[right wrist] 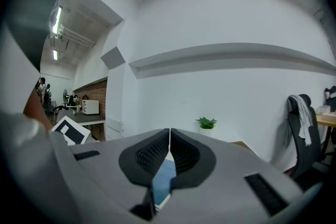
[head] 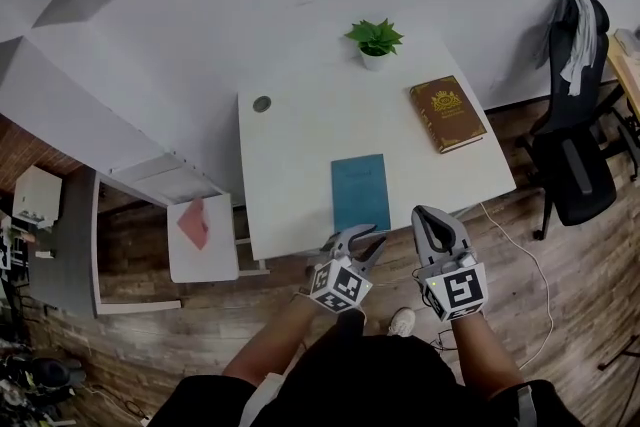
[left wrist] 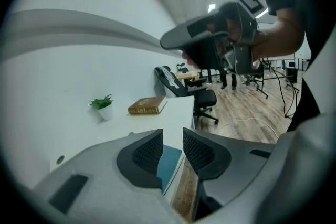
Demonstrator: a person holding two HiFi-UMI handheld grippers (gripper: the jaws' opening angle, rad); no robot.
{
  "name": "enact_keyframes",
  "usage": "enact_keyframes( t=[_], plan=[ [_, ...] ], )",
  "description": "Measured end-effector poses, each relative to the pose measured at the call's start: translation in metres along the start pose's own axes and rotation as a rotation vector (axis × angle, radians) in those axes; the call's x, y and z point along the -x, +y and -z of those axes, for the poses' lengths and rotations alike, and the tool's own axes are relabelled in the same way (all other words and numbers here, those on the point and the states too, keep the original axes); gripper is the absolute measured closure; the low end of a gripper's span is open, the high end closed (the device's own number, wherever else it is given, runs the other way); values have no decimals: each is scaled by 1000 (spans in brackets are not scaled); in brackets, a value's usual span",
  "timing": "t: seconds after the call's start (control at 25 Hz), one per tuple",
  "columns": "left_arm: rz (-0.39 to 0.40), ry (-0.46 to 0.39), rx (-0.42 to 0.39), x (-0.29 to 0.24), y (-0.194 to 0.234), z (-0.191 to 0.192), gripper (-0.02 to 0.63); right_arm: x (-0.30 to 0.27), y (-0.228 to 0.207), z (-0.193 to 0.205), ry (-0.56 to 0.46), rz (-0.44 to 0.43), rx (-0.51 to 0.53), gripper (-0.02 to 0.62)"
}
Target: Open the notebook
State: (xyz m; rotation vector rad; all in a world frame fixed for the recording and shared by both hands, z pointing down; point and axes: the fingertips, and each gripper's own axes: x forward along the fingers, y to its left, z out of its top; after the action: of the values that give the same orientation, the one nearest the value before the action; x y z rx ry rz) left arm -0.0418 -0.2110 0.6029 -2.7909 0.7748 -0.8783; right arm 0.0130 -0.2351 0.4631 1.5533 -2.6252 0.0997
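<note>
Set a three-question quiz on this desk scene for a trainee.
1. True or false: the teal notebook lies open on the table.
2. Whose fingers stand apart? A: left gripper. B: right gripper.
3. Fill in: the potted ____ stands at the table's far edge.
Key: 1 false, the teal notebook is closed; 2 A; 3 plant.

Closed teal notebook (head: 360, 192) flat near worktop (head: 290, 165) front edge. Left hand-held gripper (head: 368, 237), jaws apart, at its near end; right hand-held gripper (head: 428, 212) just beside.
</note>
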Motion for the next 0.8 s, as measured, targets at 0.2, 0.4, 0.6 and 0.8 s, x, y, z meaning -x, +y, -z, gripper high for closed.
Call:
enact_keyframes(
  t=[0.2, 0.4, 0.6, 0.8],
  plan=[
    [31, 121, -138, -35, -9, 37, 499, 2, 0, 12, 32, -3, 15, 594],
    [64, 239, -234, -58, -12, 73, 509, 7, -8, 16, 33, 25, 35, 594],
    [80, 302, -260, -68, -12, 93, 514, 10, -19, 17, 26, 46, 58, 594],
    [99, 332, -269, -72, -11, 101, 536, 8, -23, 13, 17, 49, 43, 594]
  ],
)
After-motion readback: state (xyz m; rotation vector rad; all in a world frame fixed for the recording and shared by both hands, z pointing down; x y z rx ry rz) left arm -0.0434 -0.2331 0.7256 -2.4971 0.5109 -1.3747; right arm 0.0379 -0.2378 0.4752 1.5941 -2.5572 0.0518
